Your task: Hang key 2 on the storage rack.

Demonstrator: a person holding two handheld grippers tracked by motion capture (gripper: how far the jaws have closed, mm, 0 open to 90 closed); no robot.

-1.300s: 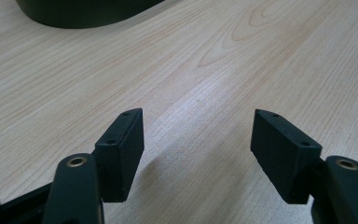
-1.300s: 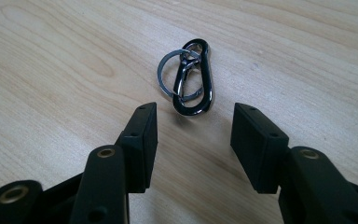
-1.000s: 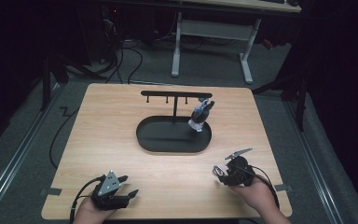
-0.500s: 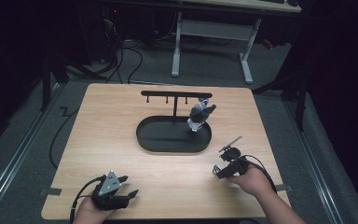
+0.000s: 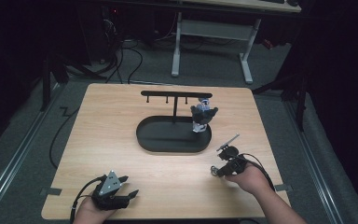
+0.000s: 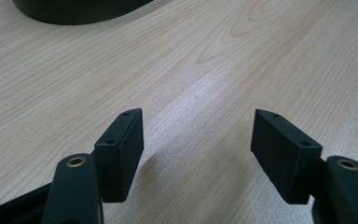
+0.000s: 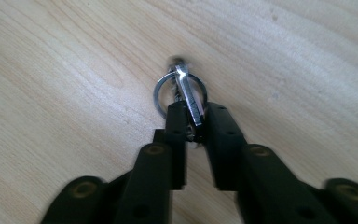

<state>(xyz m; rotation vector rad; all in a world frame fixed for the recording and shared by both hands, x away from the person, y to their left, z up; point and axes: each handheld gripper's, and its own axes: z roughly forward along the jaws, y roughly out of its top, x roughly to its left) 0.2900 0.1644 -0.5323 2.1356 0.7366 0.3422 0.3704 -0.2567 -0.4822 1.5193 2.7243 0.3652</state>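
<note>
Metal key (image 7: 189, 95) on its ring (image 7: 161, 93) sits pinched in your right gripper (image 7: 195, 122), jaws just closed on it, low over the table (image 5: 121, 140) near right. Left gripper (image 6: 196, 140) gapes empty, near left. Pickup step; next, I judge, lift toward the rack (image 5: 175, 94).

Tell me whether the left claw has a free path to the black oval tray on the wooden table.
Probably yes: the left claw is open and holds nothing, with bare wooden table before the black oval tray.
</note>
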